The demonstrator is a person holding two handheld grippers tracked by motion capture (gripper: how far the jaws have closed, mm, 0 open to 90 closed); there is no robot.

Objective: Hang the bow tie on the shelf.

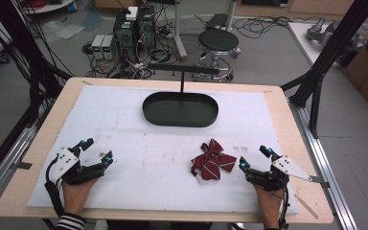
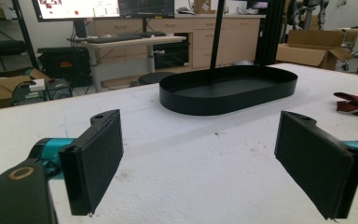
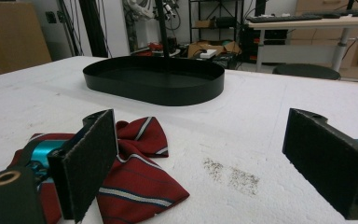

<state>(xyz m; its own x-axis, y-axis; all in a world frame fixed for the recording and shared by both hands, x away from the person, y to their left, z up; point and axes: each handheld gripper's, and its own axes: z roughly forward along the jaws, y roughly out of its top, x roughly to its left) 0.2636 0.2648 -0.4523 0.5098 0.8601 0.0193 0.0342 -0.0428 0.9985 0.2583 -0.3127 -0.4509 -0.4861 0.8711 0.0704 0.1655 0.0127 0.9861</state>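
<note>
High view: both grippers [image 1: 95, 150] [image 1: 255, 157] gape empty; striped red bow tie [image 1: 212, 161] lies crumpled.

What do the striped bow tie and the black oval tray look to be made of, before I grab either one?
Bow tie: looks like woven fabric, dark red with white and navy stripes, matte, with soft folds and creases. Black oval tray: seems thin sheet metal with a matte black coating, judging by its rigid, thin upright wall and faint sheen; it could be plastic.
</note>
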